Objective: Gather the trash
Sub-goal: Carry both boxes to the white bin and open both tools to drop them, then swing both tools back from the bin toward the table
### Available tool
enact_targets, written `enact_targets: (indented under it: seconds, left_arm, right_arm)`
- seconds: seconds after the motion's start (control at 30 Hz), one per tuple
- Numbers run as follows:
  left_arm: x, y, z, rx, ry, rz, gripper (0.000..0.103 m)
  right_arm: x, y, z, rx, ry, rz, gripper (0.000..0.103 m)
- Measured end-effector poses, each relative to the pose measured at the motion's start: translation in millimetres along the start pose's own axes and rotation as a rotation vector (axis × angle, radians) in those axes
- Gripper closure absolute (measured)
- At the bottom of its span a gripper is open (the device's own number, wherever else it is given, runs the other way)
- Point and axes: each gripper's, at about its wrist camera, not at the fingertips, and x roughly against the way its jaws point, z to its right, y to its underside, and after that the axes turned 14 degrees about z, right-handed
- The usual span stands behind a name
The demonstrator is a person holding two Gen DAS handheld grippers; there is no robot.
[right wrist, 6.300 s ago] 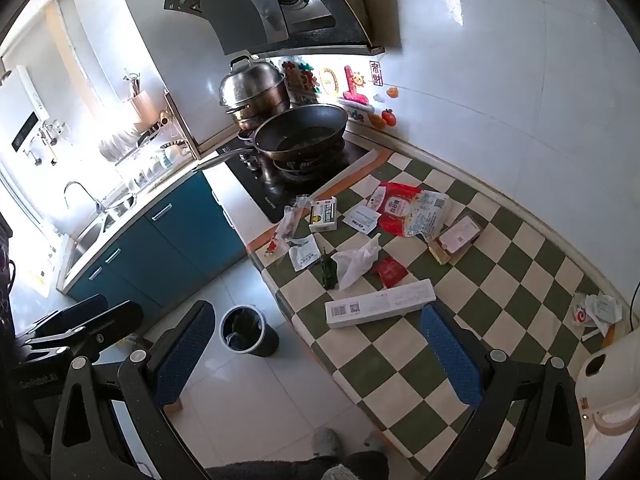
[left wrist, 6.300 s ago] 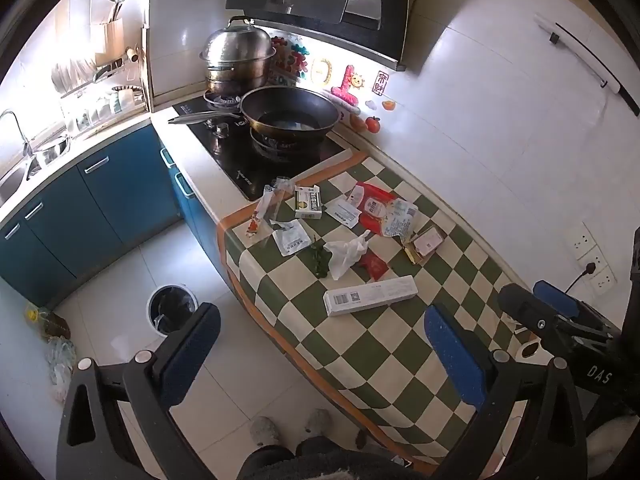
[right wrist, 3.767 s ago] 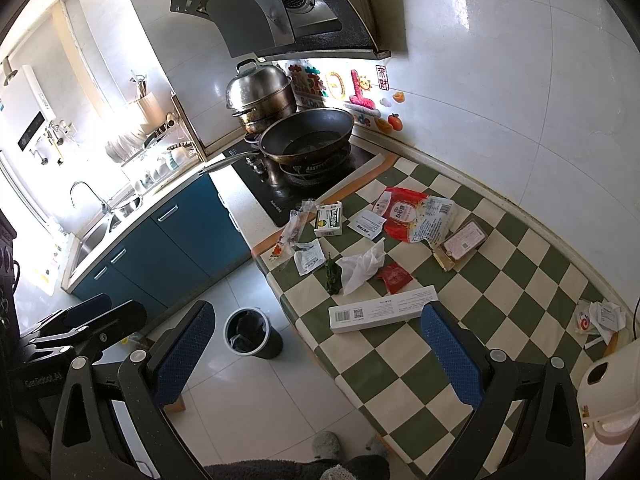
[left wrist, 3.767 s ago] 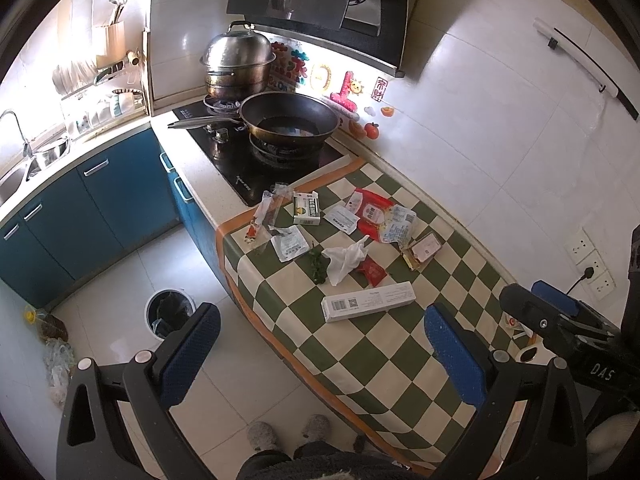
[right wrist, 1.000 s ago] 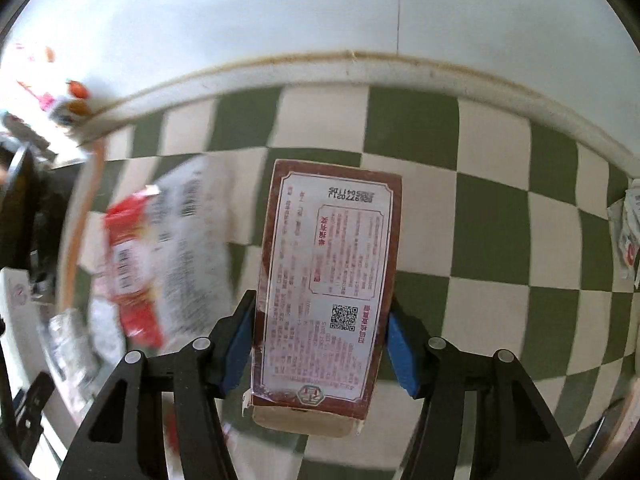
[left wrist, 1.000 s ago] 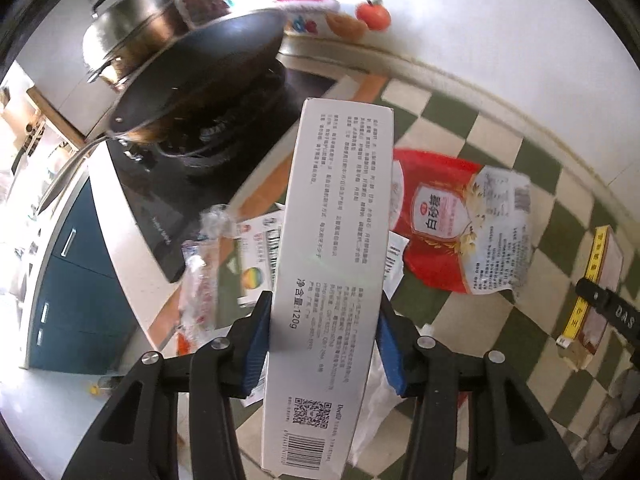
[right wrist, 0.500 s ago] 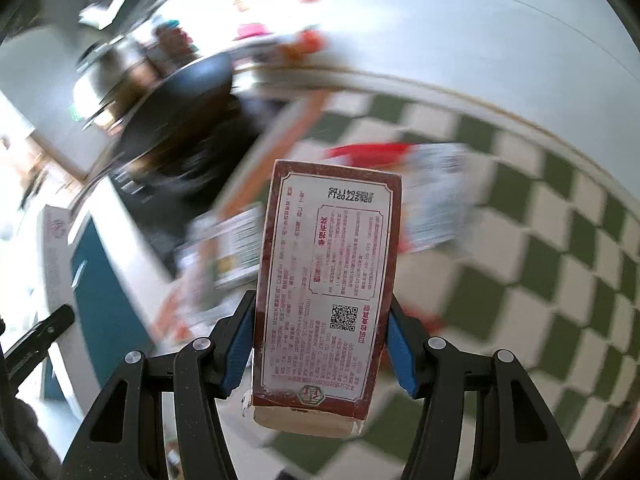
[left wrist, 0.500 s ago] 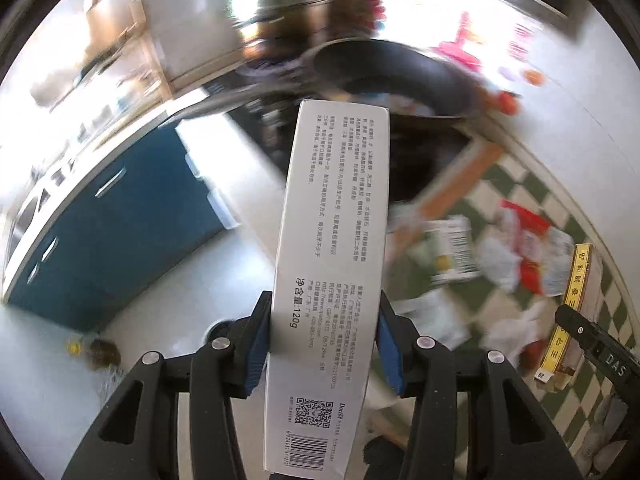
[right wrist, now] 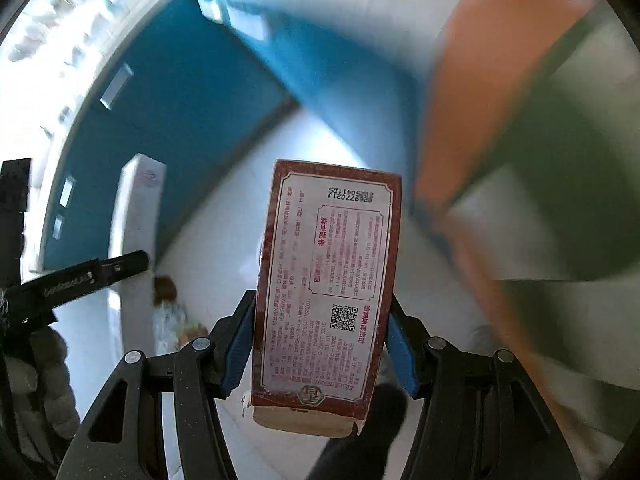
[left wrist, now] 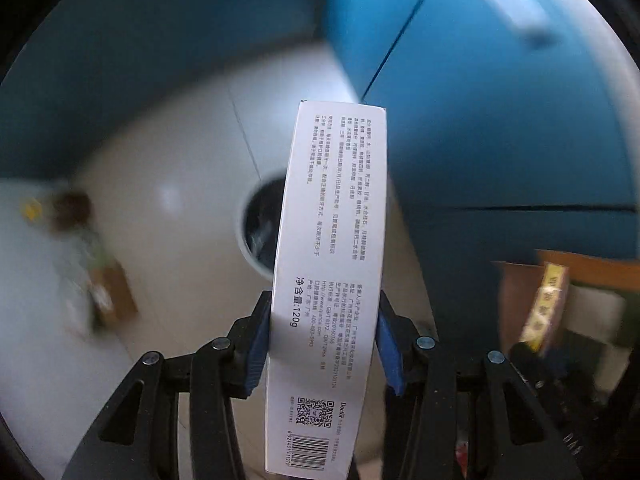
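Note:
My left gripper (left wrist: 322, 344) is shut on a long white toothpaste box (left wrist: 332, 272), held upright over the floor. A round trash bin (left wrist: 258, 224) with a dark inside stands on the white floor, partly hidden behind the box. My right gripper (right wrist: 320, 344) is shut on a red-bordered carton (right wrist: 332, 280) with pink print. In the right wrist view the white box (right wrist: 138, 208) and the left gripper's black finger (right wrist: 88, 276) show at the left. In the left wrist view the red carton's yellow edge (left wrist: 546, 304) shows at the right.
Blue cabinet doors (left wrist: 500, 100) stand close behind and to the right of the bin. The orange-edged checked tablecloth (right wrist: 480, 80) hangs at the right. A bottle and some bags (left wrist: 80, 240) lie on the white tiled floor (left wrist: 160, 160) at the left. Both views are blurred.
Both grippers have swung down from the countertop toward the floor, each still holding its box. The trash bin now lies just behind the white box.

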Motion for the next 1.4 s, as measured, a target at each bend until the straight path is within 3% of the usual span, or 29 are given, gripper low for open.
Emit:
enact_targets:
  seconds: [0.17, 0.3, 0.4, 0.43, 0.47, 0.5, 0.53, 0.6, 0.7, 0.77, 0.87, 0.9, 1.03, 1.4]
  left_arm:
    - [-171, -1, -56, 0.119, 0.078, -0.177, 0.059]
    - [-258, 0, -70, 0.157, 0.127, -0.269, 0.058]
    - [-294, -2, -79, 0.173, 0.146, -0.269, 0.055]
    - [-299, -3, -82, 0.177, 0.150, -0.260, 0.045]
    - [-302, -4, -85, 0.187, 0.154, -0.247, 0.027]
    - [-303, -4, -92, 0.197, 0.157, -0.238, 0.017]
    - [-302, -3, -97, 0.206, 0.156, -0.224, 0.004]
    - [-297, 1, -103, 0.204, 0.131, -0.196, 0.004]
    - [-276, 6, -109, 0.185, 0.032, -0.107, 0.004]
    - [-262, 13, -117, 0.155, -0.061, -0.036, 0.004]
    - [-239, 24, -112, 0.065, -0.221, 0.074, 0.004]
    - [-232, 29, -109, 0.056, -0.243, 0.091, 0.004]
    - [-213, 40, -118, 0.070, -0.276, 0.131, 0.004]
    - [-129, 58, -102, 0.101, -0.280, 0.208, 0.004]
  right_arm:
    - [-165, 45, 9, -0.011, -0.019, -0.164, 0.042]
    - [-256, 69, 12, 0.008, -0.041, -0.259, 0.042]
    - [-309, 82, 10, 0.064, -0.044, -0.312, 0.041]
    - [-320, 84, 5, 0.075, -0.037, -0.324, 0.041]
    - [-330, 91, 2, 0.089, -0.032, -0.343, 0.040]
    - [-336, 91, -1, 0.098, -0.033, -0.359, 0.038]
    - [-344, 84, 2, 0.103, -0.037, -0.369, 0.023]
    - [-346, 81, 1, 0.117, -0.036, -0.366, 0.007]
    - [-338, 71, -2, 0.140, 0.000, -0.321, 0.006]
    - [-333, 69, -8, 0.179, 0.040, -0.283, 0.000]
    - [-324, 59, -16, 0.266, 0.141, -0.205, 0.000]
    - [-320, 56, -19, 0.286, 0.167, -0.182, 0.000]
    - [-308, 49, -19, 0.328, 0.228, -0.129, 0.000]
    - [-227, 43, -55, 0.402, 0.225, -0.062, 0.000]
